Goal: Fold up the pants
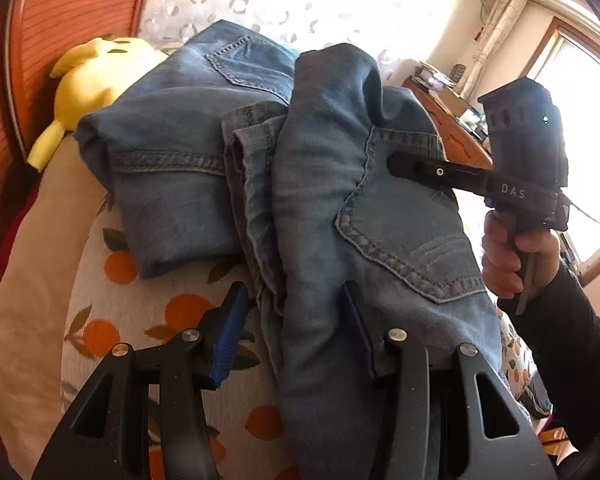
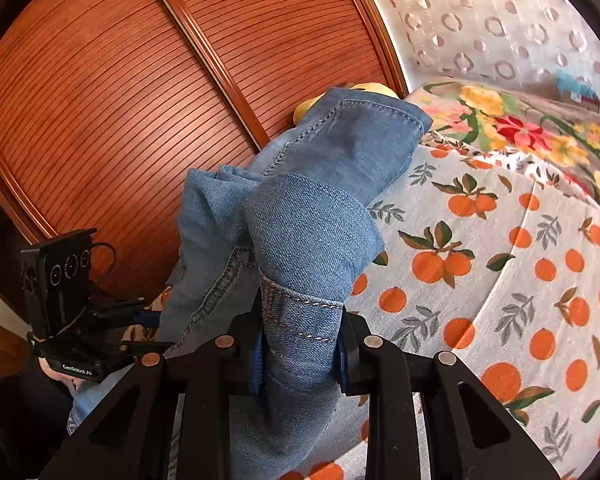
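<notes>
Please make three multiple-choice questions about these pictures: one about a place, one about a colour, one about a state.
1. Where is the plush toy?
A. on top of the jeans
B. behind the jeans, by the wooden panel
C. in the left gripper

2. What colour are the fruits on the bedsheet?
A. orange
B. purple
C. green

3. What is the right gripper doing?
A. empty, open
B. shut on the plush toy
C. shut on the jeans

Answers: 1 B, it lies against the panel past the denim. 2 A, orange rounds with leaves. 3 C, a denim fold is pinched between its pads.

jeans (image 1: 320, 184) heaped on bedspread (image 1: 148, 320), plush toy (image 1: 88, 80) behind, wardrobe (image 2: 120, 100) beyond
</notes>
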A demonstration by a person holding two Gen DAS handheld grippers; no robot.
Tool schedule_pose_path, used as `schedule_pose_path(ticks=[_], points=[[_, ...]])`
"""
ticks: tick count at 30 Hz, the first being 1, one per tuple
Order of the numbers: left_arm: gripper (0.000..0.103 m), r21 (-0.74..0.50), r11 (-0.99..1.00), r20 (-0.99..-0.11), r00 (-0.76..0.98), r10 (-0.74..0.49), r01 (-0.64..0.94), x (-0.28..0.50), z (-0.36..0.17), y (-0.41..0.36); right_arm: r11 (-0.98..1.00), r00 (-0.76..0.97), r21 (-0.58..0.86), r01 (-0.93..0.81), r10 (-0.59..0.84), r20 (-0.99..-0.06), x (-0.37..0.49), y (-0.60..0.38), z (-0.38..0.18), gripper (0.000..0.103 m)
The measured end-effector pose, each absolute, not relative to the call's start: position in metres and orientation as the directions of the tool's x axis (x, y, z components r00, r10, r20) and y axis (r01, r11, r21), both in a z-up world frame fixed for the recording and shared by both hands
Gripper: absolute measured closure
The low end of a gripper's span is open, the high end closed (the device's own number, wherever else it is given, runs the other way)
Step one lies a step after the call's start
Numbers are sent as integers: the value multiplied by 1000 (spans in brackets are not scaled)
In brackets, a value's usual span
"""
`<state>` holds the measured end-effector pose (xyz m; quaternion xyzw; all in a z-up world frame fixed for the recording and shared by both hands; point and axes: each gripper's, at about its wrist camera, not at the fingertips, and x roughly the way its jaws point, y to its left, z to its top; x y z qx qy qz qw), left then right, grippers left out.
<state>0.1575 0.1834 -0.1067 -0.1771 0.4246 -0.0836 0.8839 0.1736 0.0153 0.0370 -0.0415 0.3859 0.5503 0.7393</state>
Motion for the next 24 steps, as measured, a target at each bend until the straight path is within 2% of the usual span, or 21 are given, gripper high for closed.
schedule_pose_path(ticks=[6, 9, 13, 15, 24], points=[[56, -419, 908, -705, 622, -341, 23, 163, -107, 185, 393, 96, 365, -844, 780, -618, 177, 20, 30, 75], [69, -417, 908, -695, 629, -347, 40, 160, -106, 179, 393, 94, 371, -841, 783, -615, 169, 15, 34, 75], [81, -361, 931, -697, 646, -312, 60, 146, -96, 165, 389, 106, 361, -848, 791, -603, 157, 7, 41, 75], [84, -341, 938, -685, 665, -298, 68, 135, -88, 157, 383, 118, 346, -856, 799, -590, 148, 2, 47, 77], [87, -355, 931, -565, 773, -288, 88, 91, -43, 165, 322, 164, 280, -904, 868, -468, 101, -4, 109, 81]])
